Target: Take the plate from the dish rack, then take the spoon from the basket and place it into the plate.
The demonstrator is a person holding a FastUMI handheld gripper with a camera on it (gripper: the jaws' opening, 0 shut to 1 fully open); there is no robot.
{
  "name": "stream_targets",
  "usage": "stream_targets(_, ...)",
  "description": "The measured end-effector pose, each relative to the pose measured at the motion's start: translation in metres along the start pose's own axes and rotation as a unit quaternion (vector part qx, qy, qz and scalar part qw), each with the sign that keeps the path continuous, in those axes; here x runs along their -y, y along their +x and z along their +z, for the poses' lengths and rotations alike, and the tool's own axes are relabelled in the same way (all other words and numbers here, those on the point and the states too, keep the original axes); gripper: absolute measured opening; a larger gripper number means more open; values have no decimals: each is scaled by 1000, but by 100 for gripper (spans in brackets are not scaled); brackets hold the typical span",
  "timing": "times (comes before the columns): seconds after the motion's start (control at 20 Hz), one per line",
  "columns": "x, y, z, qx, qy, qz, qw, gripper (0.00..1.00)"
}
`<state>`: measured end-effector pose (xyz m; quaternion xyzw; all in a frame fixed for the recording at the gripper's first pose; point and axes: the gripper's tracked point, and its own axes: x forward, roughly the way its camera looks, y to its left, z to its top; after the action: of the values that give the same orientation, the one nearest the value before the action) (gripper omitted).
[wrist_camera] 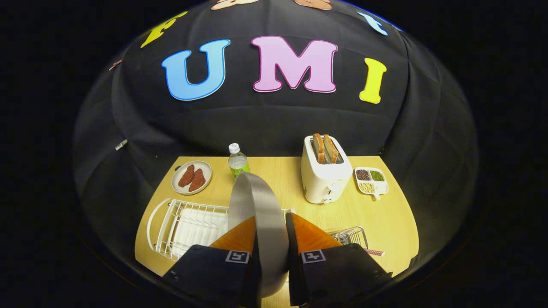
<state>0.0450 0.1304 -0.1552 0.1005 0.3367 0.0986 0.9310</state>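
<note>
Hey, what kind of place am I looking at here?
Probably a mock kitchen table set up in a booth: a toaster with bread, a white dish rack and a plate of food. The gripper holds a grey plate between its fingers.

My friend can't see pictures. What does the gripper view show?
The claw is shut on a grey plate held on edge above a white rack. Beyond stand a toaster, bottle and wire basket.
</note>
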Motion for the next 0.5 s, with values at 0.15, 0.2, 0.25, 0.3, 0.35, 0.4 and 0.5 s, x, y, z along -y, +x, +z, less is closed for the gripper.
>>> stream_targets(0.15, 35, -28, -21, -15, 35, 26, 999, 29)
stream_targets(0.2, 50, -38, -32, -23, 49, 31, 998, 29)
stream_targets(0.25, 64, -46, -45, -33, 67, 35, 997, 29)
stream_targets(0.3, 79, -54, -57, -42, 85, 39, 995, 29)
stream_targets(0.35, 94, -61, -73, -51, 103, 40, 993, 29)
stream_targets(0.4, 110, -66, -90, -63, 119, 39, 990, 29)
stream_targets(0.5, 138, -76, -130, -93, 142, 39, 985, 29)
